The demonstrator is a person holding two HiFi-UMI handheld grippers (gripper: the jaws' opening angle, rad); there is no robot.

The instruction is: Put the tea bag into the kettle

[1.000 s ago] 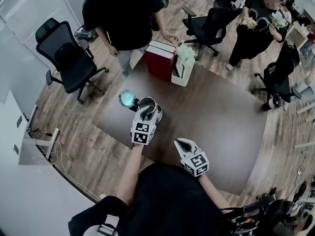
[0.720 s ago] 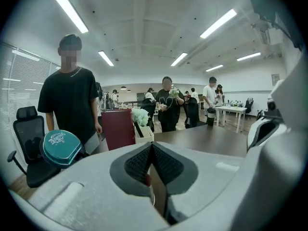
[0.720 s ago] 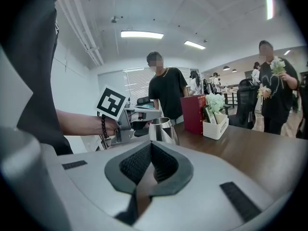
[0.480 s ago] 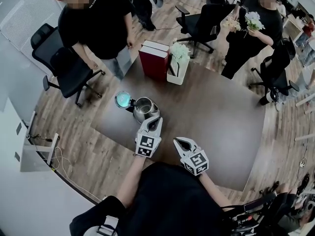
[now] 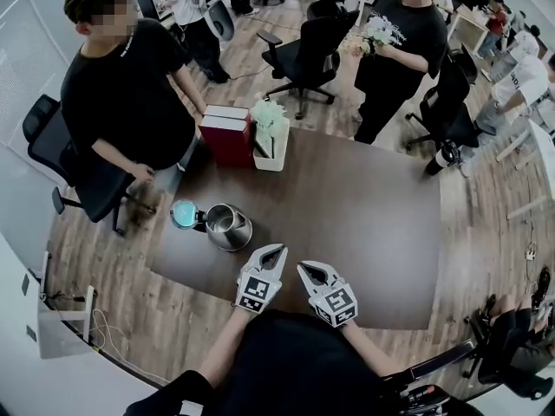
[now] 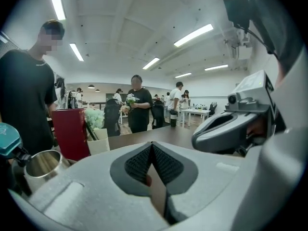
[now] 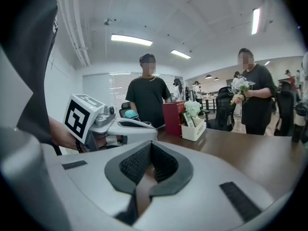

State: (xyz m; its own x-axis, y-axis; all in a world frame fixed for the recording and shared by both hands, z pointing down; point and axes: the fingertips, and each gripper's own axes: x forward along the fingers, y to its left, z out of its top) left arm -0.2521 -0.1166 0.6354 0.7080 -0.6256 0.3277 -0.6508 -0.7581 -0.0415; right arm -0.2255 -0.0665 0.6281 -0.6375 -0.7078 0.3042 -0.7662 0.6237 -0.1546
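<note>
A dark brown wooden table (image 5: 373,224) fills the middle of the scene, and both hand-held grippers hover over its near edge, side by side and close together. The left gripper (image 5: 278,250) has its fingers pressed together with nothing between the ribbed black pads, and the right gripper (image 5: 303,269) is likewise closed and empty. To the left of and farther than the left gripper, on the left part of the table, stands the round stainless-steel kettle (image 5: 230,228), upright, with its teal hinged lid (image 5: 184,214) swung open to its left. The tea bag cannot be made out in any view; it may lie inside the kettle, whose interior is too small and dim to read. At the far left edge of the table stands a dark red book-shaped box (image 5: 227,137), and just to its right is a white rectangular holder with pale flowers (image 5: 273,141). A person in a black T-shirt (image 5: 121,102) stands beyond the left side of the table, and another person in black holding a bouquet (image 5: 395,46) stands farther off near black office chairs (image 5: 308,46).
</note>
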